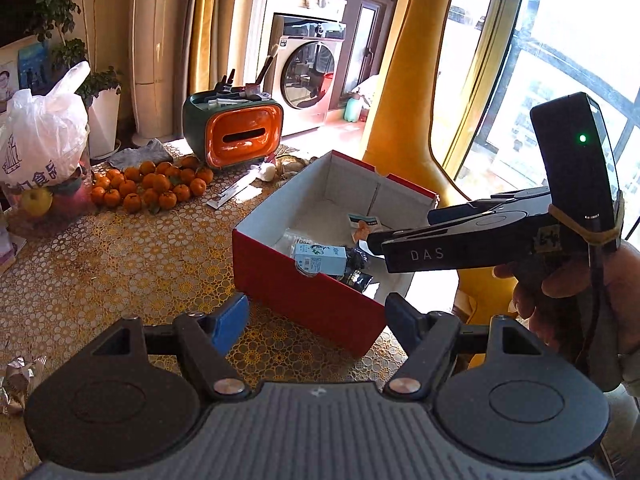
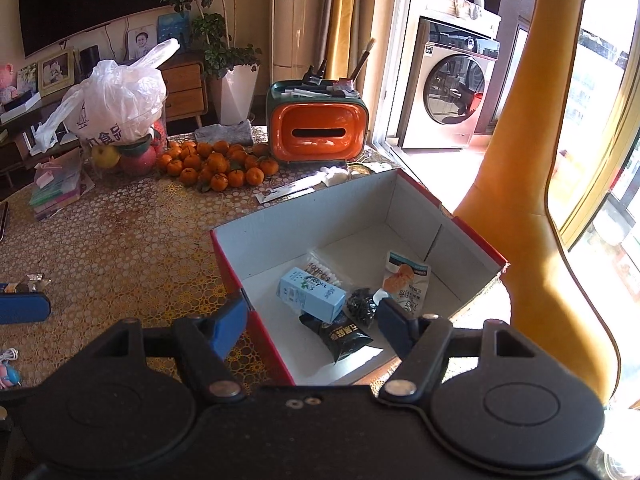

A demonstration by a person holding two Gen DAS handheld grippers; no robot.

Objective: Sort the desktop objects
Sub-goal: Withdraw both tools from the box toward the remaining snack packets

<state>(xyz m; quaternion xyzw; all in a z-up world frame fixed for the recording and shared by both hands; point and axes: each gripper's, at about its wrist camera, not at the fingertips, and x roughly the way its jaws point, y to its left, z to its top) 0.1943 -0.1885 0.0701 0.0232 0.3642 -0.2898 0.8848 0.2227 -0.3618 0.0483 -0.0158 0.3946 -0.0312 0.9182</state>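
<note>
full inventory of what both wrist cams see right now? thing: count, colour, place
box: one, red outside, white inside, open, near right table edge
small carton: one, light blue, in box
dark packets: two or so, black, in box
snack packet: one, white and orange, in box
cotton swab pack: one, clear, in box under carton
tissue holder: one, orange and green, far side of table
tangerines: a pile, count unclear, orange, left of holder
plastic bag: one, white, far left, over fruit
grey cloth: one, behind tangerines
tablecloth: one, yellow lace pattern
washing machine: one, silver, background
left gripper: jaws open, before box
right gripper: jaws open, above box
hand: one, holding right gripper
</note>
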